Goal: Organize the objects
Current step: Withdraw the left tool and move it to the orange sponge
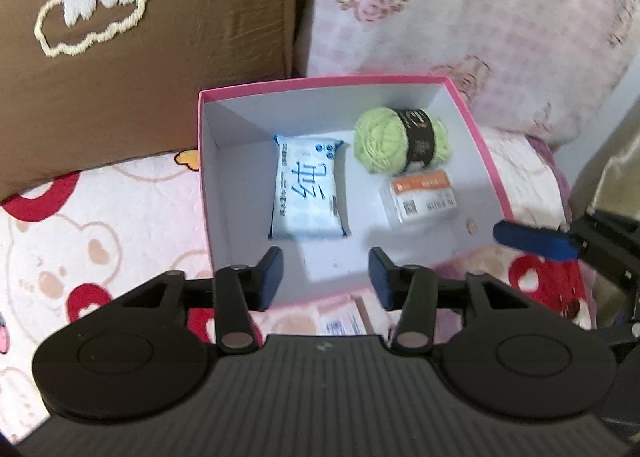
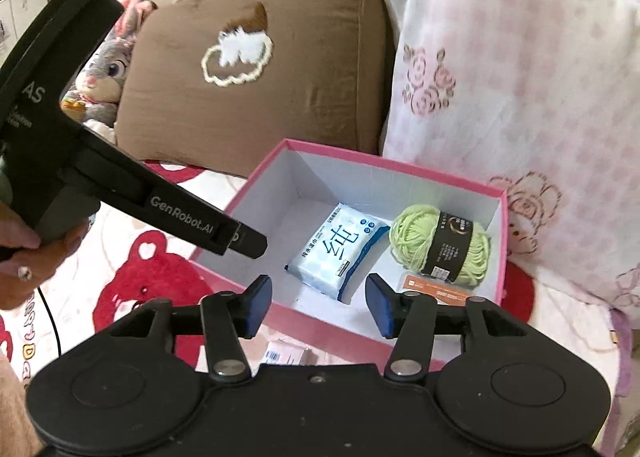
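A pink box [image 1: 486,145] [image 2: 400,167] with a white inside lies open on the bed. In it lie a blue-white tissue pack [image 1: 308,189] [image 2: 340,247], a green yarn ball [image 1: 388,139] [image 2: 416,235] with a black band, and a small clear case with an orange label [image 1: 422,195] [image 2: 436,291]. My left gripper [image 1: 326,277] is open and empty over the box's near edge. My right gripper [image 2: 318,307] is open and empty just short of the box's near wall. A small white carton [image 1: 340,321] [image 2: 286,355] lies on the sheet under both grippers.
A brown cushion [image 1: 160,37] [image 2: 300,77] and a pink floral pillow [image 1: 460,9] [image 2: 520,97] stand behind the box. A plush rabbit [image 2: 106,73] sits at far left. The bed sheet [image 1: 100,237] has red bear prints. The right gripper's finger [image 1: 536,241] shows in the left wrist view.
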Motion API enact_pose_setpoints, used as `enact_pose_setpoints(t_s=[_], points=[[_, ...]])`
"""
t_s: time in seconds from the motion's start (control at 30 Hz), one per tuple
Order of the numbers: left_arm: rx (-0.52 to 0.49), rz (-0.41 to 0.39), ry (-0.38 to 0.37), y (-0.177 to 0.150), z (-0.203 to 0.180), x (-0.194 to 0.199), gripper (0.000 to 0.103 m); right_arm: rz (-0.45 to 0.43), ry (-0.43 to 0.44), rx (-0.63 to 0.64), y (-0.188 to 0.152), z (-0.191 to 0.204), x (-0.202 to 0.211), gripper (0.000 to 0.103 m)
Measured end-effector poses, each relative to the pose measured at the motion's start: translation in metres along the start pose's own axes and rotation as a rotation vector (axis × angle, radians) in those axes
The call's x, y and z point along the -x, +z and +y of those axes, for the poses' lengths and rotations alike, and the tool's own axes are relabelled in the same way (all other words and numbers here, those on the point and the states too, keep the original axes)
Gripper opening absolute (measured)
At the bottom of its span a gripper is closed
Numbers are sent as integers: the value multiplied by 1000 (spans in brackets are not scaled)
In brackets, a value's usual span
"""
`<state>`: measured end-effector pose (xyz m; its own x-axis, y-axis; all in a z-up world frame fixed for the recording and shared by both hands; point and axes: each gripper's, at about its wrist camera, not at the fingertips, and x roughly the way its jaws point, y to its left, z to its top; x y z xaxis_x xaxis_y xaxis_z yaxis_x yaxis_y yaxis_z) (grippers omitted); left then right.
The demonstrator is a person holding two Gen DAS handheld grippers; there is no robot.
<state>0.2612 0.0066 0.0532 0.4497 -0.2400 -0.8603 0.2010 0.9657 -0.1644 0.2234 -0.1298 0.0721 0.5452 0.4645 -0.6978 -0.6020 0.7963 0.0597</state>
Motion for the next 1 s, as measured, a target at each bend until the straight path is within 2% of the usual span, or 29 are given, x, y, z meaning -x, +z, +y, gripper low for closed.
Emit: enact_pose_setpoints(t_s=[0.07,0.17,0.47,0.53,0.6,0.7,0.9,1.0], points=[[-19,18,5,-4,-6,10,59,-10,5,7,-2,3,14,62],[-52,26,2,-13,-13,29,64,-19,8,17,-7,7,31,66],[-89,68,-18,-46,-20,65,72,-5,14,82,-32,16,71,73],[-98,68,-22,-52,-22,72,75,-2,22,100,-38,19,77,78],[-108,64,-27,-57,-24,77,78,-9,29,117,-43,21,84,86],[-117,64,-38,-67,-25,83,84,-23,38,138,-52,24,92,89],[-89,78,-61,-81,-23,85,85,-18,53,158,-71,27,96,91],[-100,87,-62,-88,-26,86,90,-27,69,175,-79,27,100,91]])
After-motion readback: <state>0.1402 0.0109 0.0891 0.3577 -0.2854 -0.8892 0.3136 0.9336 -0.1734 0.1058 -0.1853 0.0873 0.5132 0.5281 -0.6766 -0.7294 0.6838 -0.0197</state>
